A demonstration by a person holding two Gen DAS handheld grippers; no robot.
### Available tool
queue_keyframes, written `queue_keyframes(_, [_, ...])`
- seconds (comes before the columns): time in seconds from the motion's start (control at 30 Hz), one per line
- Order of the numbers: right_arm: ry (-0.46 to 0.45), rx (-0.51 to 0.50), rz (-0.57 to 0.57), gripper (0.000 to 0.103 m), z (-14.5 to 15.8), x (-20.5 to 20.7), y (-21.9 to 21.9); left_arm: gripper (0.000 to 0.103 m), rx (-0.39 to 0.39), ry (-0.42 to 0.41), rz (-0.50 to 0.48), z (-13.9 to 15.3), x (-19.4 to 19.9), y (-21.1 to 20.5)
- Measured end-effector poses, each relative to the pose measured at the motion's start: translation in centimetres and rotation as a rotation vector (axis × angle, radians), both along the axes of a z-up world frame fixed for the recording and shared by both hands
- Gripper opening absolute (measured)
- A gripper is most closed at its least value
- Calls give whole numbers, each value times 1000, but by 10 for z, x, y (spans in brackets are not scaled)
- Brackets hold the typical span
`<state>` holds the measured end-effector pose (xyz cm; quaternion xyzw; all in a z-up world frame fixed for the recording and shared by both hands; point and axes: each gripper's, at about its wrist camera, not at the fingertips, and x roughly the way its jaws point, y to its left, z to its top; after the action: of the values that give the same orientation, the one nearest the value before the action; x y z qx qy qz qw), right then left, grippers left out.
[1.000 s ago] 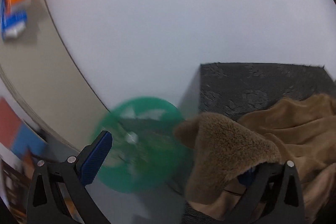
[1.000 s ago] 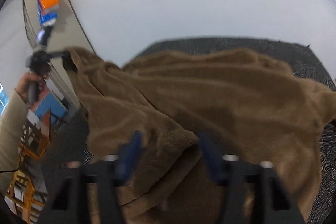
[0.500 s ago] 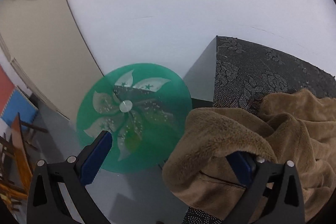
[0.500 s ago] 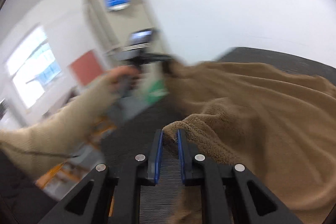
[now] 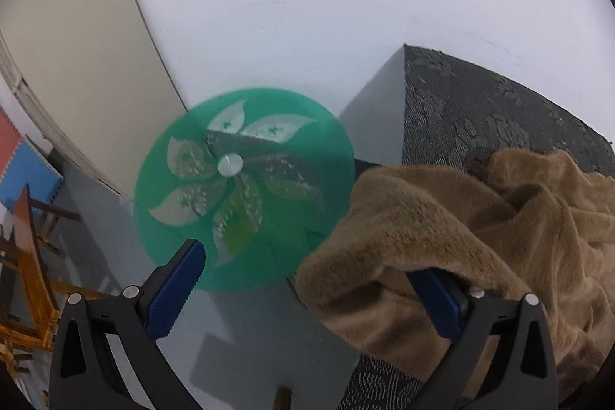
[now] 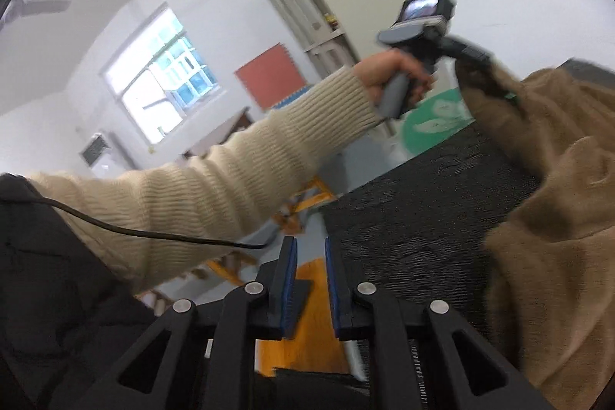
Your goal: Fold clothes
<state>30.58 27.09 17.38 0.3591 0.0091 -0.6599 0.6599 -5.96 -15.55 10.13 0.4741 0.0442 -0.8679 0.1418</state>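
Brown fleece garment bunched at the counter's corner

The plush tan garment (image 5: 480, 237) lies rumpled on the dark patterned counter (image 5: 480, 110). Left tool (image 5: 307, 287) gapes wide, fleece draped over one finger; right tool (image 6: 310, 275), jaws just parting slightly, holds nothing.

L wrist cam sits close behind its fingers (image 5: 177, 291), looking steeply down past the dark counter (image 5: 472, 118) corner to a green disc (image 5: 246, 187) on the floor. R wrist cam looks shallower, sideways across the counter toward the window (image 6: 161, 79) and the person's sleeve (image 6: 238, 171). Both views share disc, counter edge & brown garment (image 5: 442, 229); R cam also sees the left gripper (image 6: 476, 64).
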Motion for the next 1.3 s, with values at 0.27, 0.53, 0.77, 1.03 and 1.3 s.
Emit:
queue_keyframes(0.27, [13,-22,-384,98,0,-62,70,103,31,-39,-26,-16,26,0])
queue_keyframes(0.53, [271,91,-254,98,3,-39,33,103,62,-35,-133,-28,47,34])
queue_keyframes(0.77, [595,462,-270,86,-45,-47,-35,103,-5,-45,-172,-43,27,60])
queue_keyframes(1.03, [325,452,-404,35,-51,-104,-18,103,-63,-15,-129,-46,-2,63])
queue_keyframes(1.3, [120,122,-159,26,2,-67,-5,103,-519,19,8,-33,-26,60])
